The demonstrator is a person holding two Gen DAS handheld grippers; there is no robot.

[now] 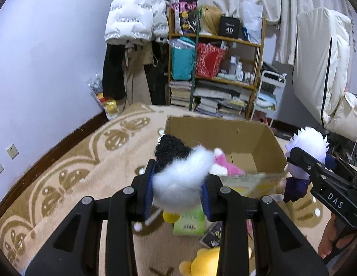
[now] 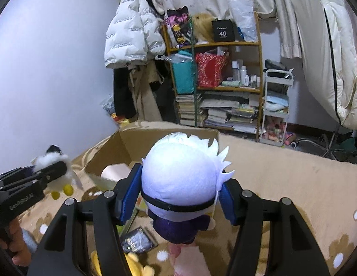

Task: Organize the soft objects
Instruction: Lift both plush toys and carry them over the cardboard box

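Observation:
My left gripper [image 1: 178, 189] is shut on a fluffy white plush with a black curly head and yellow feet [image 1: 178, 184], held in the air just before the near rim of an open cardboard box [image 1: 254, 138]; it also shows in the right wrist view [image 2: 53, 161]. My right gripper [image 2: 179, 195] is shut on a white-haired doll in dark purple clothes [image 2: 180, 179], held near the box [image 2: 123, 140]; this doll hangs right of the box in the left wrist view [image 1: 305, 151]. A pink and white plush [image 1: 224, 168] lies inside the box.
On the beige patterned carpet [image 1: 74, 172] below lie a yellow plush [image 1: 206, 262], a green tissue pack [image 1: 190, 223] and a dark packet [image 2: 137, 241]. A wooden shelf of books and bags [image 1: 215, 73], hanging coats [image 1: 134, 18] and a white trolley [image 2: 276, 105] stand behind.

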